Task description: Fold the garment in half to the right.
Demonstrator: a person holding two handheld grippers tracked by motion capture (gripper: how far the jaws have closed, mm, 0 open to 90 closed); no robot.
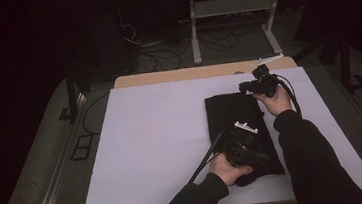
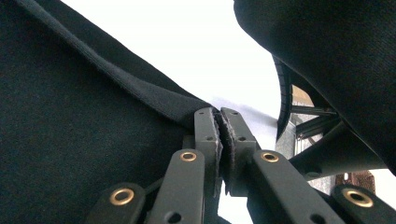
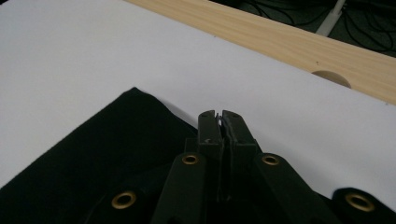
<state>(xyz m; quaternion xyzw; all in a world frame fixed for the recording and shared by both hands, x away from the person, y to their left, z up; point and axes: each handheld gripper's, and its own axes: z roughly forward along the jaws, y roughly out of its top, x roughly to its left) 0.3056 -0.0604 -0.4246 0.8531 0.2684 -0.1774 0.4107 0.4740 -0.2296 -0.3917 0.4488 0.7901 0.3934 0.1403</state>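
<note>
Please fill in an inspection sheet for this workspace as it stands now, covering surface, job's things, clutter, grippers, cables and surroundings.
Surface: white board laid over a wooden table whose far edge shows bare.
Job's things: one black cloth, folded, lying on the right half of the board.
Clutter: nothing seen.
Grippers: left gripper shut on the cloth's hem at its near end; right gripper shut at the cloth's far right corner, fabric between the jaws too thin to confirm.
Cables: one trails from each gripper; more cables lie on the floor beyond the table.
Surroundings: dark room, white metal stand behind the table.
</note>
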